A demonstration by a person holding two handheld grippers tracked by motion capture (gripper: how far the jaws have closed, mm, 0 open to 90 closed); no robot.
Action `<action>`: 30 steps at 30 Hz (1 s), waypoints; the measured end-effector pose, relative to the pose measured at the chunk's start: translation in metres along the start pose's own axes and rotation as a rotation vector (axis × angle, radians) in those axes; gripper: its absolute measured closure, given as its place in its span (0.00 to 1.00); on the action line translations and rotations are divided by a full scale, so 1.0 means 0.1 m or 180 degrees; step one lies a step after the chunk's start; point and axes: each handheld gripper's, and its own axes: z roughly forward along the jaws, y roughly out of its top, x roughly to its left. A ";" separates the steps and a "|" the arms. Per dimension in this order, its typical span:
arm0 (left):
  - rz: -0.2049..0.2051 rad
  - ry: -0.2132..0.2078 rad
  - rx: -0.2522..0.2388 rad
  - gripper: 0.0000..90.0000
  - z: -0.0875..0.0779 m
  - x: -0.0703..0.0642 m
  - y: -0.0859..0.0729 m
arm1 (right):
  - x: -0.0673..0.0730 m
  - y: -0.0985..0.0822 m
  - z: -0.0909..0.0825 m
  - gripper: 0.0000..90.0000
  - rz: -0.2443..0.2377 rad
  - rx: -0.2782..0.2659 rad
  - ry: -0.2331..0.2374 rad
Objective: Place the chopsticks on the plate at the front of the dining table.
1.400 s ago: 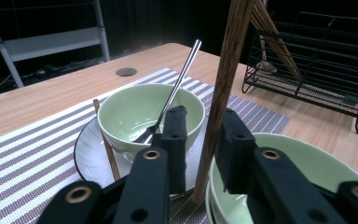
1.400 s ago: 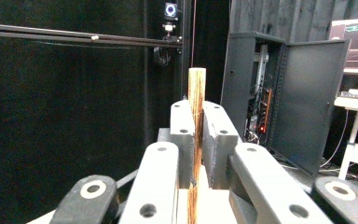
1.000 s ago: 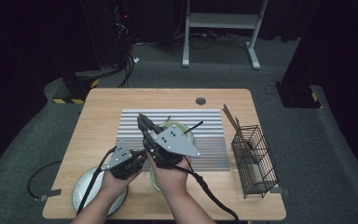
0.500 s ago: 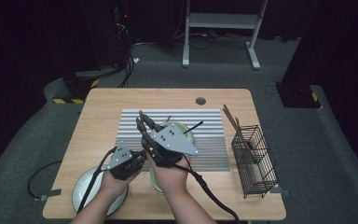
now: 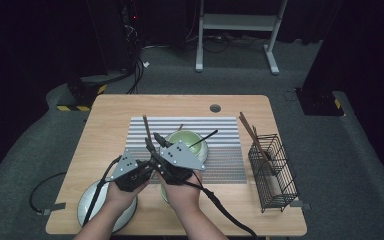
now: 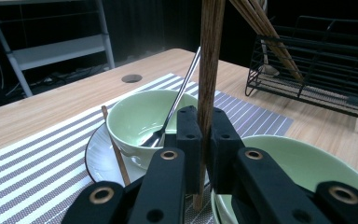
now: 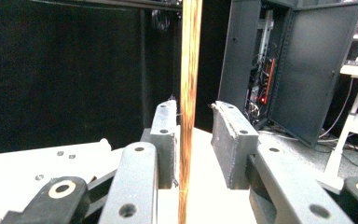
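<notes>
High view: left gripper [image 5: 141,167] and right gripper [image 5: 155,146] meet over the striped placemat [image 5: 230,165], a brown wooden chopstick [image 5: 147,129] rising between them.
Left gripper view: jaws clamped on the upright, grained chopstick [image 6: 209,70]; green bowl [image 6: 135,116] with spoon [image 6: 177,105] behind.
Right gripper view: jaws apart, just been opening, chopstick [image 7: 189,84] standing between, against one pad.

No words, labels, brand names or numbers can be read anywhere in these pictures. The one sign-like marking is a band of yellow and black warning stripes [image 5: 80,106] on the floor by the worktop's [image 5: 115,107] far left corner in the high view; it carries no lettering.
</notes>
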 end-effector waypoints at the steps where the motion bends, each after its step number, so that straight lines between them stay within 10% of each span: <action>1: -0.0006 -0.0006 -0.0009 0.94 0.00 0.00 0.00 | 0.00 -0.01 0.00 0.78 0.0003 0.0014 0.0001; 30: 0.0006 -0.0095 -0.0070 0.94 -0.04 -0.07 -0.02 | -0.31 -0.19 -0.02 0.76 0.0144 0.0081 -0.0233</action>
